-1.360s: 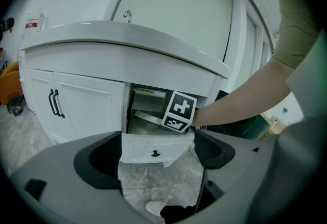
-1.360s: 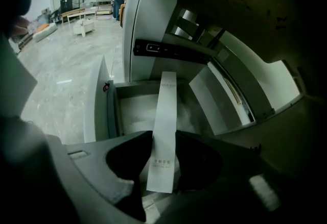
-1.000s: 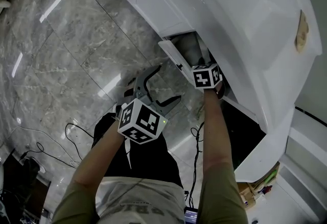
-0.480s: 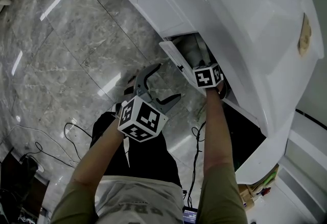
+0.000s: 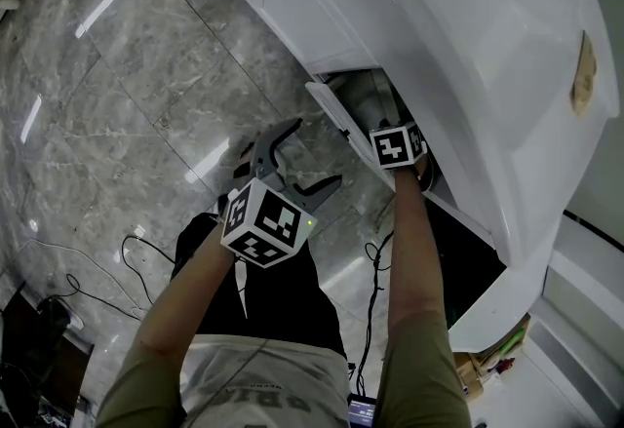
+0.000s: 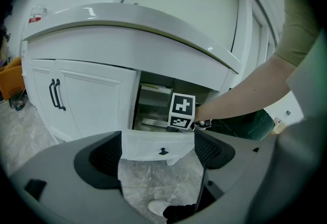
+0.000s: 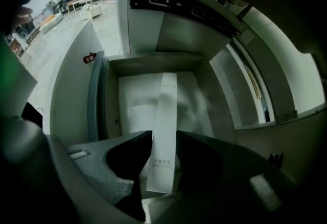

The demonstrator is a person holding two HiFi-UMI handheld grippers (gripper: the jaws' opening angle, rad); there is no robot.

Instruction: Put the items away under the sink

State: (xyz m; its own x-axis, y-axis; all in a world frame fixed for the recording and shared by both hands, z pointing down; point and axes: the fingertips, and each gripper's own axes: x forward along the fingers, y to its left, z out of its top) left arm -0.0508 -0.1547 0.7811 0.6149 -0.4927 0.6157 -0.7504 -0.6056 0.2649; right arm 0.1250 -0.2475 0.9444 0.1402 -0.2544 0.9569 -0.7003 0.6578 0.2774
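A long narrow white box sticks out between the jaws of my right gripper, which is shut on it. The box points into the open white drawer under the sink. In the head view only that gripper's marker cube shows at the drawer's mouth; its jaws are hidden inside. My left gripper hangs in the air in front of the drawer front, open, with nothing between its jaws.
The white sink counter overhangs the drawer. Closed cabinet doors with black handles stand to the left. A dark open cabinet space lies to the drawer's right. Cables trail over the marble floor.
The right gripper stays at the drawer with the box. The left gripper has turned slightly and drifted a little to the left.
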